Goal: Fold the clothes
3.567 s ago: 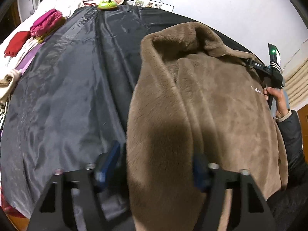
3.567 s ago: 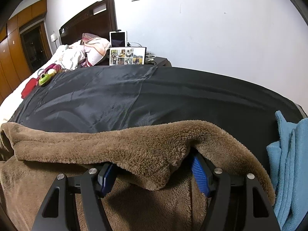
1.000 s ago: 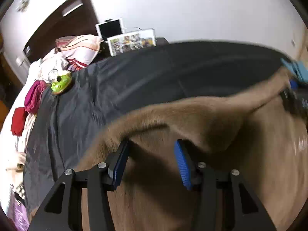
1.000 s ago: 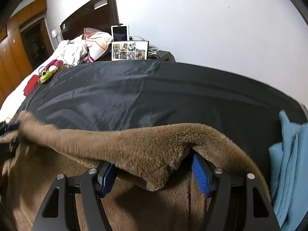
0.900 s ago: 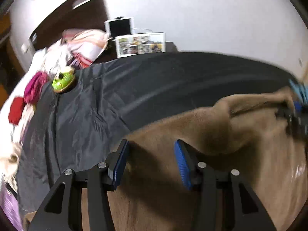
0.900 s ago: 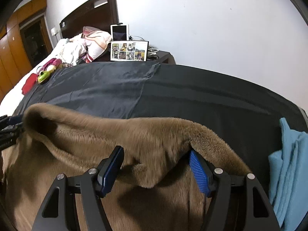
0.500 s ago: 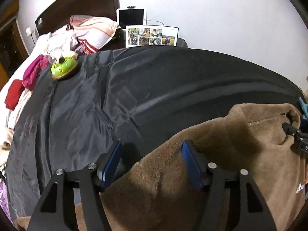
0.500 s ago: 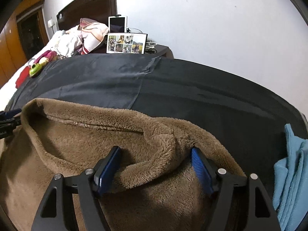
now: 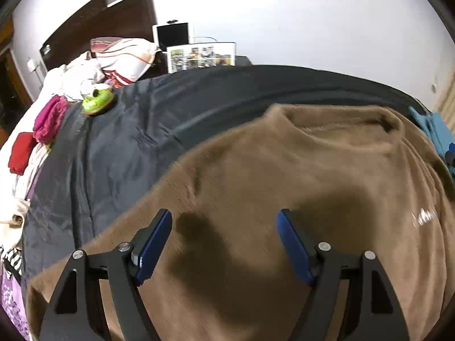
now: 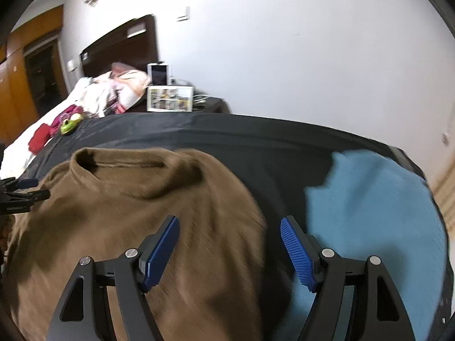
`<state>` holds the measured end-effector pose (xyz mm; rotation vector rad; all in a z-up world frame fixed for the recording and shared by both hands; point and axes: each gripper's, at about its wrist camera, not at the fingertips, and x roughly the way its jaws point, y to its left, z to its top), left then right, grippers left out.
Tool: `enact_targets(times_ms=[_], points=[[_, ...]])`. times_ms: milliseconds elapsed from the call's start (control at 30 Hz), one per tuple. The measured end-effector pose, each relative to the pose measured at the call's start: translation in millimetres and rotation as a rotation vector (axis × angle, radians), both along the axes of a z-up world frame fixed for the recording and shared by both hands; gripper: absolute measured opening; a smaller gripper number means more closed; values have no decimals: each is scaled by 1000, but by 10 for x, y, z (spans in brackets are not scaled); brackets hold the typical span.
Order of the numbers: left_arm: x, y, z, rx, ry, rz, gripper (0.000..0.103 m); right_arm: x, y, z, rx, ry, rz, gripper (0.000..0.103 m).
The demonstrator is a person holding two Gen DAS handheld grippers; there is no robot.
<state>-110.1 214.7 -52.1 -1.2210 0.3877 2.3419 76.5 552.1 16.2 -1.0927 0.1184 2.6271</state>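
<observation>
Brown fleece (image 9: 298, 170) flat, collar twd wall (image 9: 312, 14).

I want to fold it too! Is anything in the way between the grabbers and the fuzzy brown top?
Nothing visible. The brown fleece top lies right under the open left gripper and open right gripper, both clear of it.

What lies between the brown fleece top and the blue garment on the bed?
In the right wrist view, only a bare strip of the dark bedcover separates the brown fleece top from the blue garment.
</observation>
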Motion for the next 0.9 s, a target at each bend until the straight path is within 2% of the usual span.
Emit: enact_targets(times_ms=[133,333,400,533,667,900], points=[[307,14,20,-9,17,-37,80,473,222,-68,46,-27,-111,75],[734,-62,69,-6,50,-90,83,1122,667,-184,35,-55,-268,75],[810,-86,64,2,56,-92,83,1209,802,-282,1,-88,-282,76],[891,-70,-10,21,43,-81,84,1223,920,-405,-28,-99,-255,82],[895,-21,-140,7,26,-72,84,1089,1090,-463,-42,-97,-271,93],[799,-99,-228,45,-18,-37,84,843,1447,-502,-10,-98,-330,95]])
